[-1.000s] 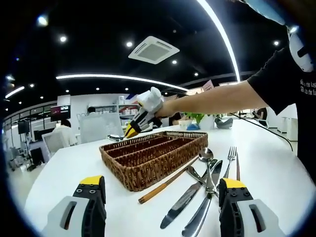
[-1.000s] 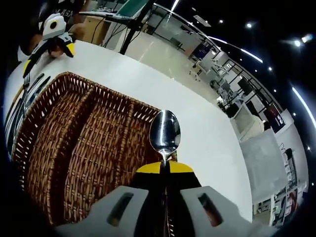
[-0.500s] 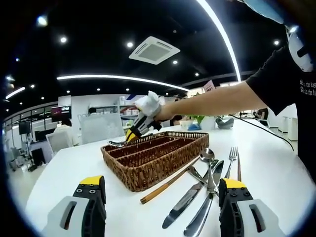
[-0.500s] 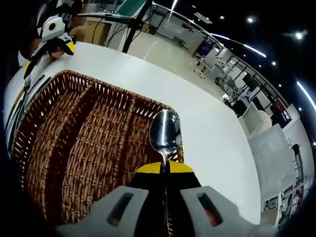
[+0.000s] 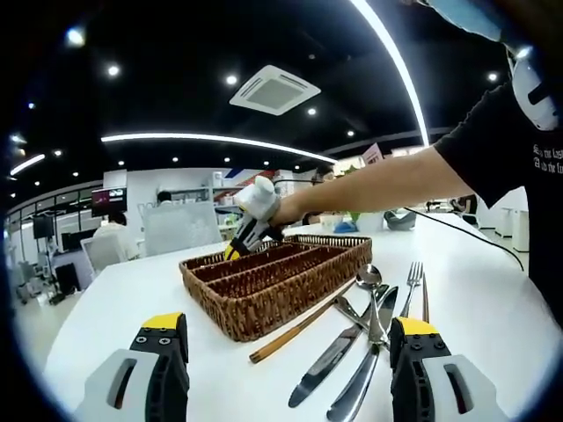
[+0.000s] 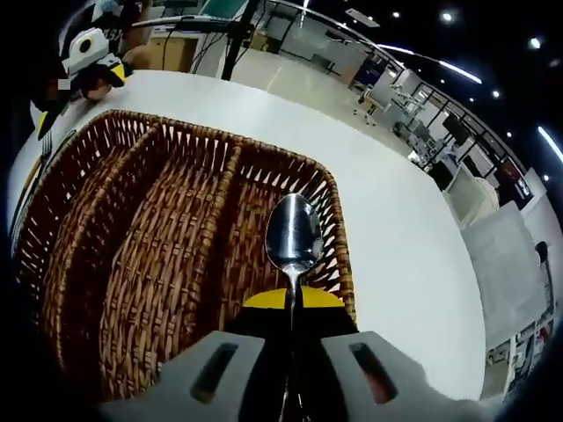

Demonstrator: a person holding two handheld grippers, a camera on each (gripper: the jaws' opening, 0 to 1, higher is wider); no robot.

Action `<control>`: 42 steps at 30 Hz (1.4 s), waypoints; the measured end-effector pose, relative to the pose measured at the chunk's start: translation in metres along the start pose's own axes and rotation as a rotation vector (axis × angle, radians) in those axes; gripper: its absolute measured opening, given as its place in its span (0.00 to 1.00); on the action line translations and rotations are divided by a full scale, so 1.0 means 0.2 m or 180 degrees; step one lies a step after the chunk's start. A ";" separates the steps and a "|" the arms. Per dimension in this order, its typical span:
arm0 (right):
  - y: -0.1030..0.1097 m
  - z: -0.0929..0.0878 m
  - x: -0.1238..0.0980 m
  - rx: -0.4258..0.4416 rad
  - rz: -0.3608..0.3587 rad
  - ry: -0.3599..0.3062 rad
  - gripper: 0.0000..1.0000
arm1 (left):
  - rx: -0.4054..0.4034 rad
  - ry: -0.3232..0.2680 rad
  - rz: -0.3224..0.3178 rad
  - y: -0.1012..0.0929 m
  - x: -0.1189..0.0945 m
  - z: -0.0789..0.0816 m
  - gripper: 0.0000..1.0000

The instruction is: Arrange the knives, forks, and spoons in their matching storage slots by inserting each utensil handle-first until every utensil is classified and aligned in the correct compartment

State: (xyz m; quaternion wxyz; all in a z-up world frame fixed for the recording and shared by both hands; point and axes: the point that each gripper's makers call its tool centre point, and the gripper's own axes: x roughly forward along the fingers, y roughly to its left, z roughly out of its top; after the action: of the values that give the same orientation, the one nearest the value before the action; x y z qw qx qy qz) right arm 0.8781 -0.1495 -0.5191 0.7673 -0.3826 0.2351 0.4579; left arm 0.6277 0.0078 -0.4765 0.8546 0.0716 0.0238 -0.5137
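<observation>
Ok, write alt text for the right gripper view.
The right tongs, shut on a spoon with its bowl pointing forward, hang over the rightmost compartment of a three-slot wicker tray on a white table. The left tongs show at top left, beyond the tray.

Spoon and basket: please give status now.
Right gripper shut on spoon, above the basket's rightmost slot. Left gripper open, off the loose cutlery. Slot unobstructed.
</observation>
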 end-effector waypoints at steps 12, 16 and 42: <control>0.01 0.01 0.02 0.0354 0.0137 -0.0288 0.00 | -0.0037 0.0012 -0.0005 0.01 0.01 -0.01 1.00; 0.01 0.01 0.02 0.0332 0.0105 -0.0280 0.01 | -0.0030 0.0025 0.0008 0.01 0.01 -0.01 1.00; -0.10 0.11 -0.34 0.0654 -0.0697 -0.0460 0.70 | 0.0000 -0.0034 -0.0014 -0.01 0.02 0.01 1.00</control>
State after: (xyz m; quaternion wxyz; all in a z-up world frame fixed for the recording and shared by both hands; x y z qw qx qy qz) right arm 0.8650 -0.1739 -0.4505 0.8626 -0.2916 0.1817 0.3714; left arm 0.6272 0.0025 -0.4747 0.8536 0.0689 0.0194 -0.5160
